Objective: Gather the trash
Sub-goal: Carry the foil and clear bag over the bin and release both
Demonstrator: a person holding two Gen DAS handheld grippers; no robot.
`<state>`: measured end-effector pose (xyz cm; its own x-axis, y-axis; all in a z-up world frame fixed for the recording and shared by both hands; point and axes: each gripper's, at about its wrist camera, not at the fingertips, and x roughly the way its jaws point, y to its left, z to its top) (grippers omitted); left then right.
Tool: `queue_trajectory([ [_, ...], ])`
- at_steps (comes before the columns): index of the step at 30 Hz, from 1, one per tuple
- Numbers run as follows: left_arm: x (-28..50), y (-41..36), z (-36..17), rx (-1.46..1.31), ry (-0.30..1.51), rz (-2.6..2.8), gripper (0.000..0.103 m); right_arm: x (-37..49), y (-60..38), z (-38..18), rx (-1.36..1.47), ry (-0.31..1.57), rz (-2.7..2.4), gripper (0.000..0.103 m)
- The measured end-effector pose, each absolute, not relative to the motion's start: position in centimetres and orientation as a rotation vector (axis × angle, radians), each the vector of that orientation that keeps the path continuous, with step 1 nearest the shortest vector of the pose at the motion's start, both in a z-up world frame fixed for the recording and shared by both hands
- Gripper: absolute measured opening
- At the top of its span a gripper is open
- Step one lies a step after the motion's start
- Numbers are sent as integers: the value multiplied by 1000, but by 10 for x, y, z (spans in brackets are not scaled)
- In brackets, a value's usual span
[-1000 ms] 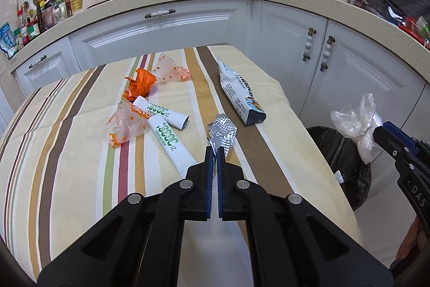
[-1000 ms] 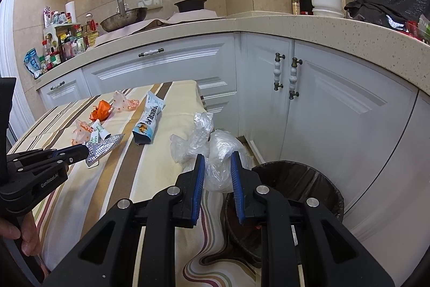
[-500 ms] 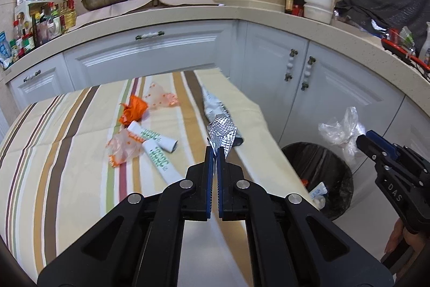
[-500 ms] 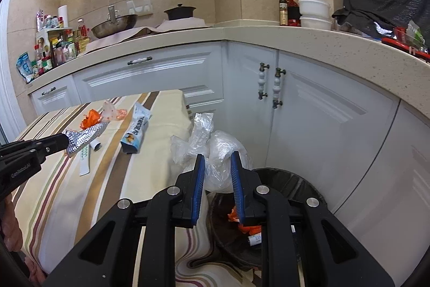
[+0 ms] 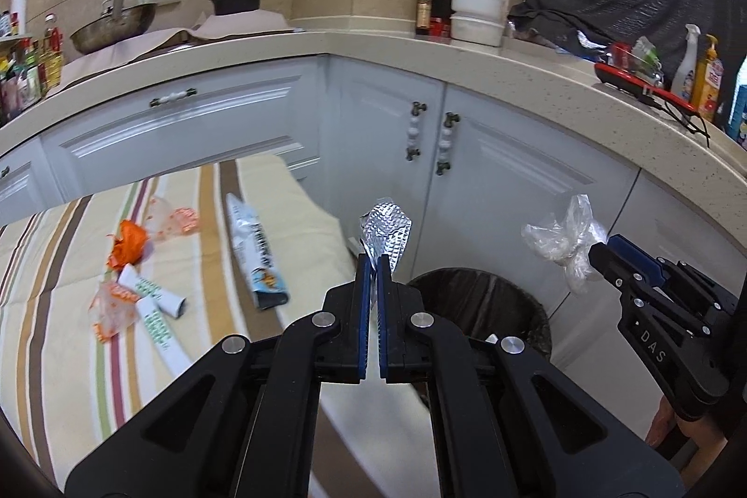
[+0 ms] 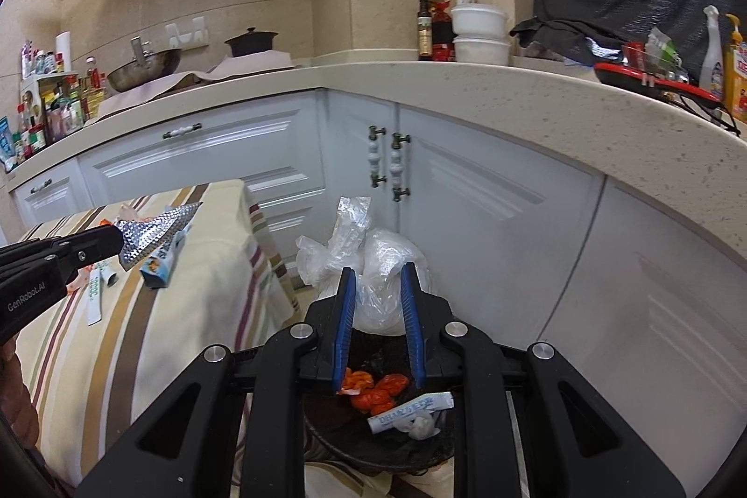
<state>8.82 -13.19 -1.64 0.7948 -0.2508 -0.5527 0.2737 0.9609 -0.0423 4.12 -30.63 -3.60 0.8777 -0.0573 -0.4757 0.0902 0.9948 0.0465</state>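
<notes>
My left gripper (image 5: pixel 373 260) is shut on a crumpled silver foil wrapper (image 5: pixel 386 232), held in the air past the table's right edge, near the black-lined trash bin (image 5: pixel 490 302). From the right wrist view the same foil wrapper (image 6: pixel 154 234) sticks out of the left gripper (image 6: pixel 119 239). My right gripper (image 6: pixel 377 271) is shut on a clear plastic bag (image 6: pixel 373 278) directly above the bin (image 6: pixel 373 432), which holds orange scraps and a white packet. The clear bag (image 5: pixel 562 239) also shows at the right gripper (image 5: pixel 600 253) in the left wrist view.
On the striped tablecloth (image 5: pixel 60 358) lie an orange wrapper (image 5: pixel 127 248), white tubes with green print (image 5: pixel 154 306), spotted clear wrappers (image 5: pixel 109 311) and a blue-white snack bag (image 5: pixel 259 260). White cabinets (image 5: pixel 490 171) and a stone counter curve behind the bin.
Both grippers moved right and up, away from the table. The foil wrapper now hangs beside the bin and the plastic bag is over the bin's opening.
</notes>
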Motion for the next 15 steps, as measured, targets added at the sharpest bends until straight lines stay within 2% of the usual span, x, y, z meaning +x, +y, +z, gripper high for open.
queue_trajectory([
  [12, 131, -203, -50, 99, 648, -339, 3, 63, -345, -63, 110, 521, -155, 21],
  [15, 142, -216, -64, 102, 693, -340, 6, 71, -354, -75, 128, 538, -172, 26],
])
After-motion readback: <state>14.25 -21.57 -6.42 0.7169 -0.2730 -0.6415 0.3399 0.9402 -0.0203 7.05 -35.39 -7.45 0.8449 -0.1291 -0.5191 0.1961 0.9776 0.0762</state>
